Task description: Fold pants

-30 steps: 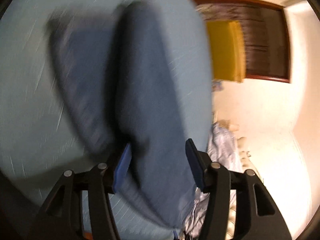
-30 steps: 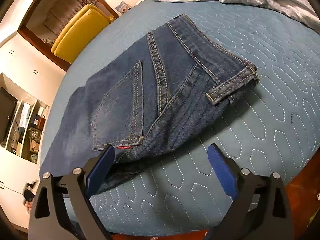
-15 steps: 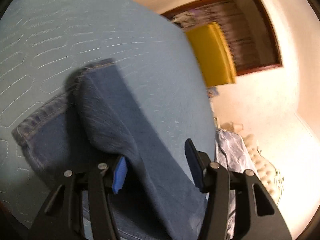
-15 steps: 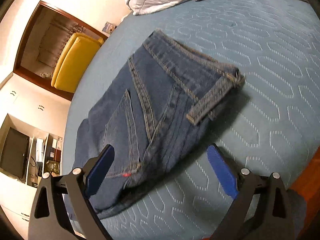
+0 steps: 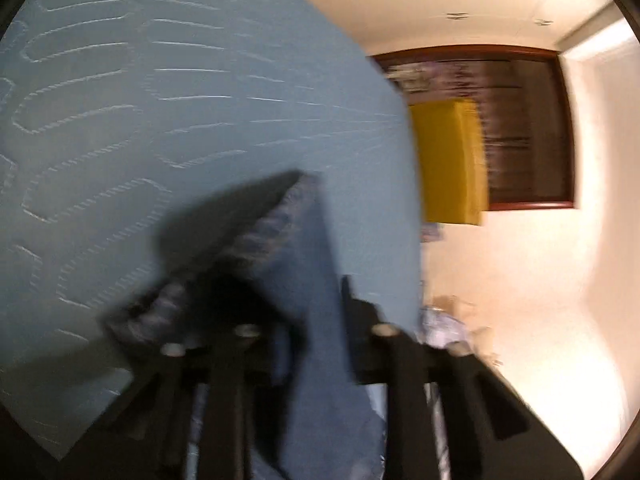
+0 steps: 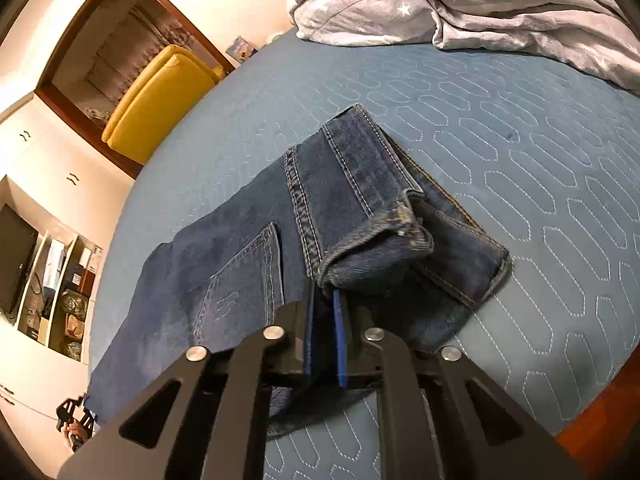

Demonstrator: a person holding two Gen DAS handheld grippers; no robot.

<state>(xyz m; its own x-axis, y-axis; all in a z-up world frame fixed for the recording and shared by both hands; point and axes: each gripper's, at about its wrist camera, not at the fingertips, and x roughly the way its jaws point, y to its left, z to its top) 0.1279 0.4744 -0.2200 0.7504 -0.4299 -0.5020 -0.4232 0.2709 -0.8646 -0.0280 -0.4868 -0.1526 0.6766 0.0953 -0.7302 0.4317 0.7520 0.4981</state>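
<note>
Jeans [image 6: 256,264] are lying on the blue quilted bedspread [image 6: 540,168], toward its near edge in the right wrist view, with the legs running off toward the left edge. One back pocket [image 6: 244,284] is facing up. I am gripping a thick fold of the waistband end with my right gripper [image 6: 322,320]: its two blue pads are standing nearly together with denim pinched between them, and the fold is rising off the layer beneath.

My left gripper [image 5: 308,320] is appearing in a heavily blurred left wrist view. A strip of denim [image 5: 304,248] is passing between its black fingers [image 5: 360,316] and hanging over them, with the raised corner of the cloth standing above the bedspread [image 5: 160,100]. The fingers are standing a short way apart around the cloth; whether they are actually clamping it I cannot tell through the blur.

- A crumpled grey duvet with white stars [image 6: 460,4] is lying along the far edge of the bed.
- A yellow chair [image 6: 156,100] is standing beyond the far-left edge, in front of a dark wood-framed opening [image 6: 108,44].
- White shelving holding assorted items [image 6: 60,280] is standing against the wall past the left edge.
</note>
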